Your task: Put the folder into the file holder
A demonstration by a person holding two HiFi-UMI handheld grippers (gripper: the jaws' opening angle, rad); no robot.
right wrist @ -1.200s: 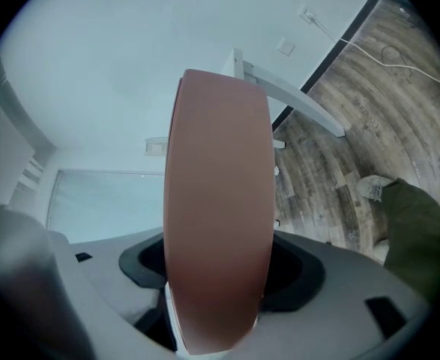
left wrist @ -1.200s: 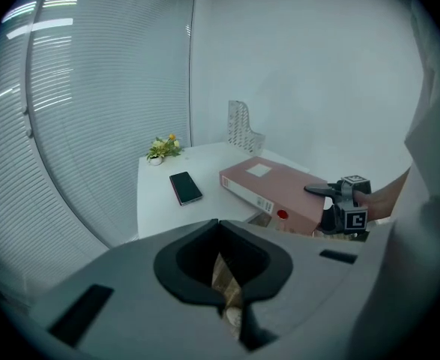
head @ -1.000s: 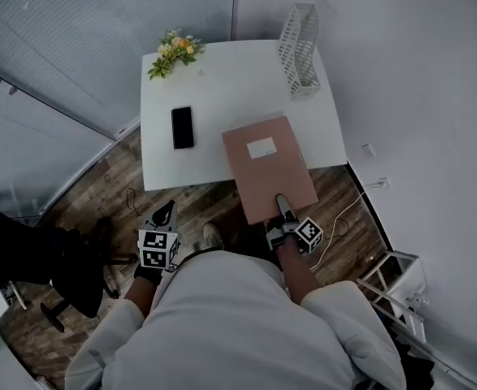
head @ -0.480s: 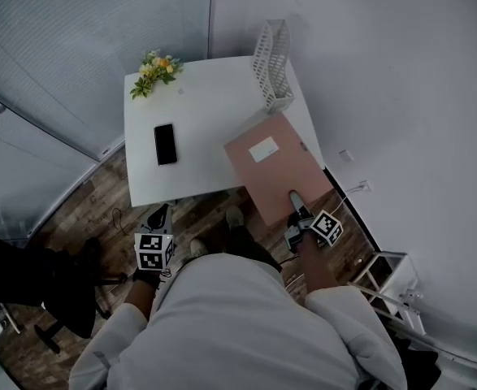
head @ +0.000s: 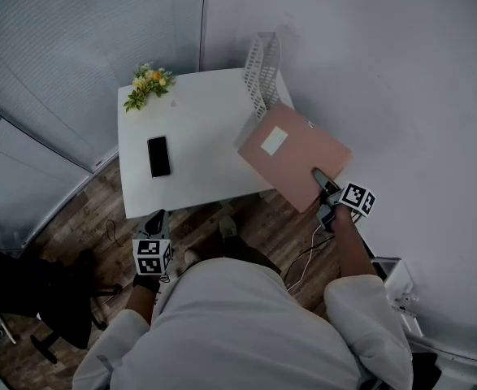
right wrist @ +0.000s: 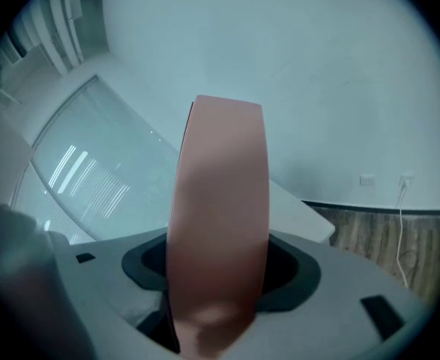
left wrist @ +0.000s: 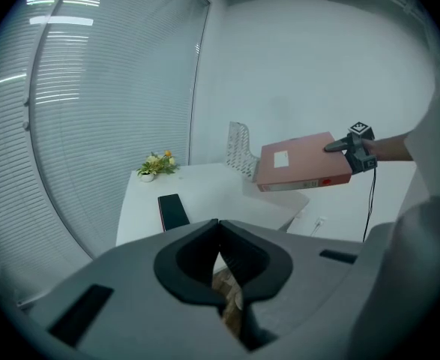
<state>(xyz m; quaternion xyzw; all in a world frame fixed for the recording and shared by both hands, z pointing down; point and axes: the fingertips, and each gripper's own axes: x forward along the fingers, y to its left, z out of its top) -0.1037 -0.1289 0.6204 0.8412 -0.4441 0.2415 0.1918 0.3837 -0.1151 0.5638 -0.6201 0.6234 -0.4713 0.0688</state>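
Note:
The pink folder (head: 293,154) with a white label hangs in the air over the table's right front corner, tilted. My right gripper (head: 327,192) holds it by its near edge; the jaws are closing tighter, with the folder (right wrist: 220,216) filling the gap between them. The left gripper view shows the folder (left wrist: 302,163) held roughly level in front of the white mesh file holder (left wrist: 240,145). That file holder (head: 261,67) stands upright at the table's far right edge. My left gripper (head: 155,222) hangs low, short of the table's front edge, with its jaws shut and nothing in them (left wrist: 221,276).
A black phone (head: 158,156) lies on the left part of the white table (head: 197,128). A small bunch of flowers (head: 145,84) sits at the far left corner. A white wall runs close along the right. A cable (head: 307,250) trails on the wooden floor.
The folder has come up off the table and swung right and towards the file holder, carried by my right gripper. My left gripper has stayed low by the table's front.

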